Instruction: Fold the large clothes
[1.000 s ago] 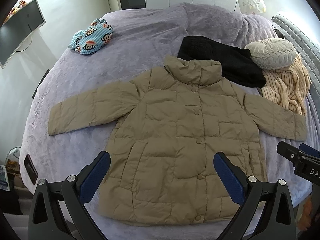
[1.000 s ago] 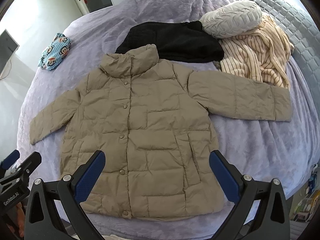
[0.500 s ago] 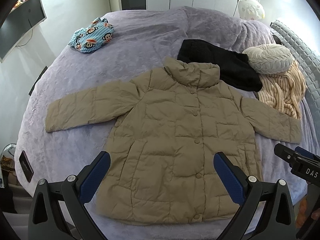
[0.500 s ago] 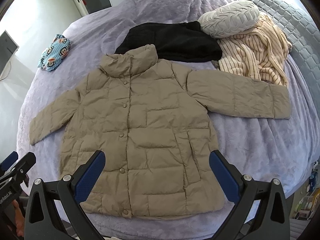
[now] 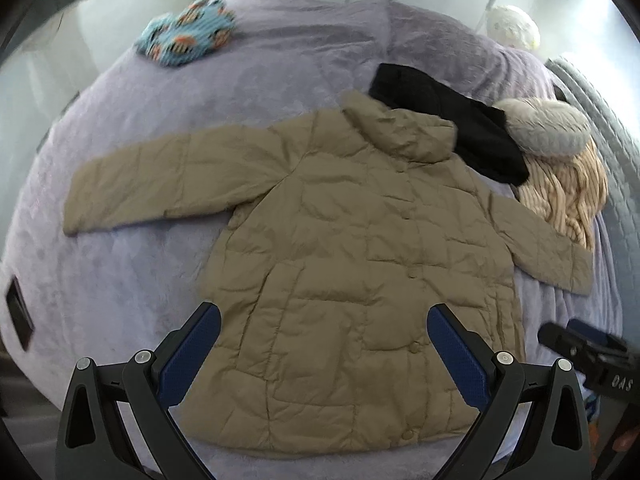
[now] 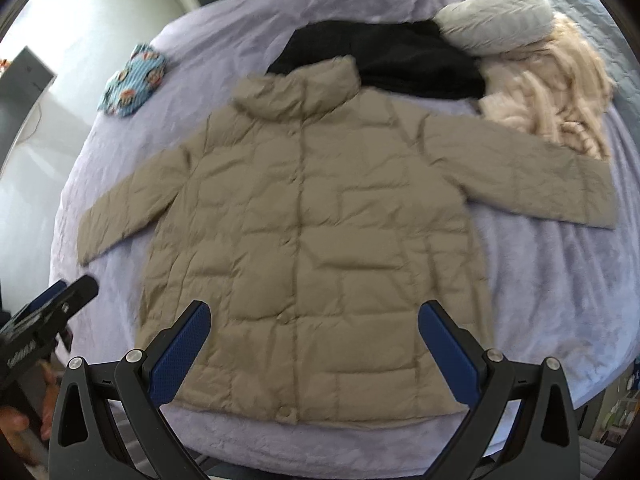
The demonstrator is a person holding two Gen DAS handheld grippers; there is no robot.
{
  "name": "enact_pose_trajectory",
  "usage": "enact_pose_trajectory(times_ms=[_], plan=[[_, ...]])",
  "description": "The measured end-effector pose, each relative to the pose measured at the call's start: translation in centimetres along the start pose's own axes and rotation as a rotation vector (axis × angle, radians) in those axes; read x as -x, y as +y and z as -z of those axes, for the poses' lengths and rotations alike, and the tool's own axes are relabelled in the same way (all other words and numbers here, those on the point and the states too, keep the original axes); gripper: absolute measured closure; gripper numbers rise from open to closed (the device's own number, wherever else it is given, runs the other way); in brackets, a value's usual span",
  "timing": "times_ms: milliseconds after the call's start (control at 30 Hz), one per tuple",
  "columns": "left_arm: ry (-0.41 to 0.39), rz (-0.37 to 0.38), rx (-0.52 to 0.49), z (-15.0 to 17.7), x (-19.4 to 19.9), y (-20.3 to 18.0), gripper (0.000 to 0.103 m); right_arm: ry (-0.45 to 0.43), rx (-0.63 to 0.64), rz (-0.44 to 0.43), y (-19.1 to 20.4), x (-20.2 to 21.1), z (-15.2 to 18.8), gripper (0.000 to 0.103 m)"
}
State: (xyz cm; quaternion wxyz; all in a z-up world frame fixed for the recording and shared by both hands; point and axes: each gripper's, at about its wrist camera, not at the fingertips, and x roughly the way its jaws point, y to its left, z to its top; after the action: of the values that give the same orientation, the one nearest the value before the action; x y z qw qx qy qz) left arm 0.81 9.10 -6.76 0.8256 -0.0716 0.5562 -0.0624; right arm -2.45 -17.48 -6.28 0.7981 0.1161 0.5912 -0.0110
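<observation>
Jaws of both grippers, left gripper [image 5: 320, 350] and right gripper [image 6: 314, 346], gape wide, empty; jacket [image 6: 316, 240] lies flat, unfolded on the bed [image 6: 540, 288]; every fold remains.

Blur and hidden parts

The print on the blue cloth [image 5: 186, 30] is smeared beyond reading; the black garment [image 6: 384, 56] lies partly under the jacket collar [image 6: 298, 90]; the striped fabric [image 6: 548, 92] blurs.

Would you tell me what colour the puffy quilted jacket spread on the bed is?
Khaki tan puffy quilted jacket, clearest in the right wrist view.
</observation>
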Motion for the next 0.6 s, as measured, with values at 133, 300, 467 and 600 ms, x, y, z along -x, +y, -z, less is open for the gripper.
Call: enact_pose_trajectory(times_ms=[133,300,467,600], plan=[[-0.006,0.027,0.121,0.1,-3.4,6.0,0.000,0.060,-0.004,-0.030,2.4,-3.5,0.2,0.000],[-0.043,0.024,0.260,-1.0,-8.2,13.8,0.000,0.095,0.075,-0.044,6.1,-8.0,0.5,0.000],[-0.124,0.106,0.472,-2.3,-13.3,22.5,0.000,0.119,0.140,-0.103,9.1,-11.8,0.6,0.000],[-0.154,0.176,0.629,-3.6,-17.3,28.1,0.000,0.138,0.140,-0.139,10.3,-14.7,0.4,0.000]])
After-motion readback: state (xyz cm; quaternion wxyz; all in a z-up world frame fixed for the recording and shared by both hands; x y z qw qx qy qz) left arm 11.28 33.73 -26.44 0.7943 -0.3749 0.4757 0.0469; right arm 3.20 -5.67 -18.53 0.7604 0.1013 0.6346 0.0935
